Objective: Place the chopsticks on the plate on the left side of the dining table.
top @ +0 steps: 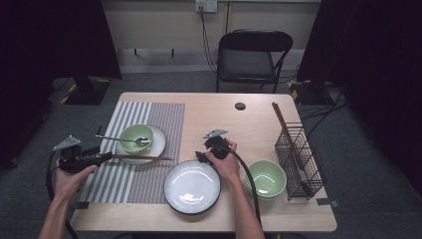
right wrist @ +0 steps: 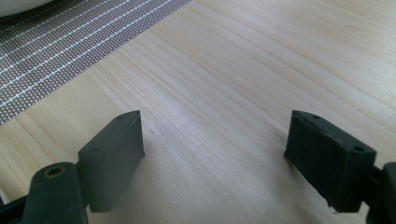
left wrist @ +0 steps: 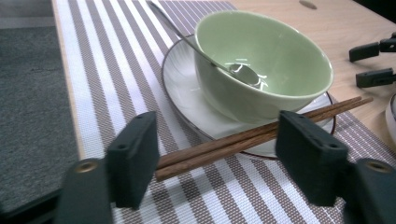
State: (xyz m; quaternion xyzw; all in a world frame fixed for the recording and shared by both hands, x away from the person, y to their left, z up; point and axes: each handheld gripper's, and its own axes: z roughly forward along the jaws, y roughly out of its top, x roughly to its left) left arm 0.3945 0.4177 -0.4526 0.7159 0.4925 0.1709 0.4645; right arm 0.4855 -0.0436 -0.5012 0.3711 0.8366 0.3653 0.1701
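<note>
Table setting, seen from above and along each gripper. The landmark is the small white plate [top: 158, 144] on the striped placemat [top: 134, 169]. A green bowl [top: 135, 137] sits on this plate, with a spoon [top: 122, 139] resting in the bowl and its handle pointing away over the plate's far-left side. A pair of chopsticks [left wrist: 243, 140] lies across the near rim of the plate, tips toward the right and butt ends on the placemat.

The left gripper [left wrist: 219, 158], just left of the plate, has its jaws spread wide with the chopstick butts lying between them; the pads do not press on the sticks, so nothing is held. The right gripper [right wrist: 215, 154], right of the plate over bare table [right wrist: 261, 70], is also wide open and empty.

Likely risks: the sticks rest on a curved rim, so a brush from either left pad as the gripper draws off could roll them off the plate or split the pair. A knock on the bowl could tip the spoon out.

Around: a larger white plate [top: 192, 186] lies to the near right of the landmark, a second green bowl [top: 266, 178] beyond it, and a wire rack [top: 298, 159] holding more chopsticks [top: 286, 132] farthest right. Nothing blocks the left gripper's way back toward the table edge.
</note>
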